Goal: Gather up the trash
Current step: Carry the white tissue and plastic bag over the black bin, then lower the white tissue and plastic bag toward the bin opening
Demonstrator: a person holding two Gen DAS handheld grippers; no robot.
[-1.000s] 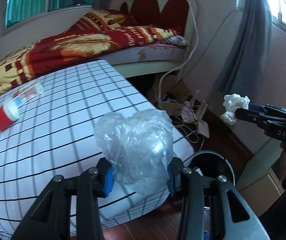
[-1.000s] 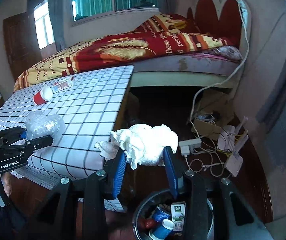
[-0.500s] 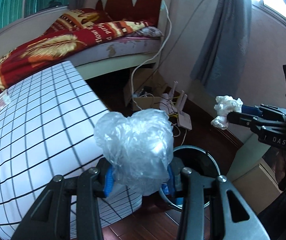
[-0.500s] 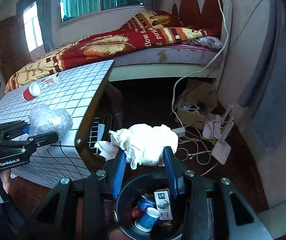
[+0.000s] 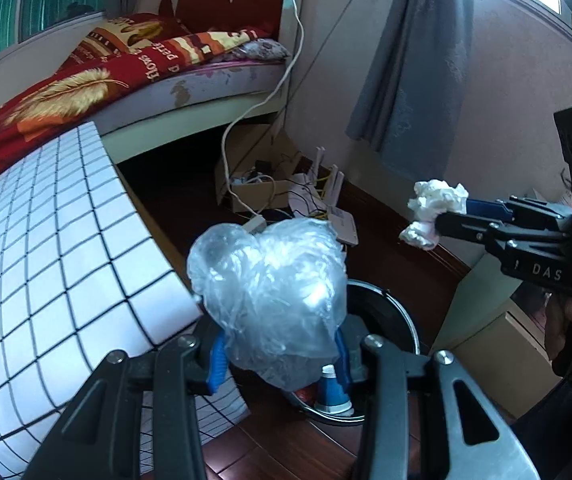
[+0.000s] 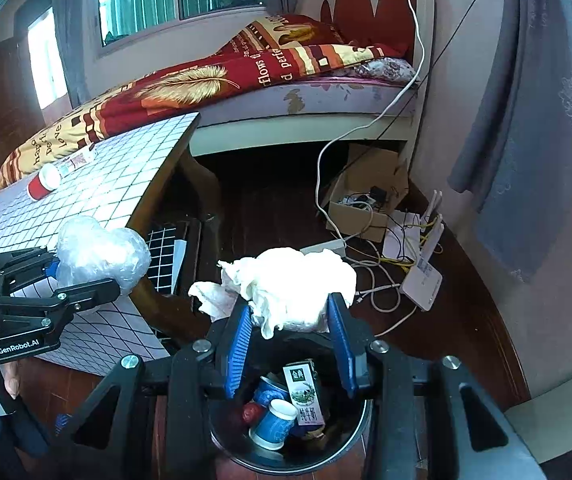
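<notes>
The right gripper [image 6: 290,344] was clamped on a crumpled white tissue wad [image 6: 294,288], its blue pads pressed into both sides, and it hung directly over the open mouth of the black trash bin [image 6: 350,440] on the wooden floor. The left gripper [image 5: 281,356] was likewise closed on a scrunched clear plastic bag [image 5: 269,300], held just beside the corner of the checked tablecloth [image 5: 45,260] and above the near rim of the same bin.

Inside the bin lay a blue paper cup [image 6: 271,424], a small milk carton [image 6: 304,392] and something red, so part of the collecting appeared done. Neither the tissue nor the bag had been dropped yet; both seemed ready for release, the tissue better centred than the bag.

On the table a red-capped container [image 6: 43,182] and a flat wrapper [image 6: 77,159] beside it lay apart from both grippers, and judging by the task these likely remained to be fetched afterwards.
</notes>
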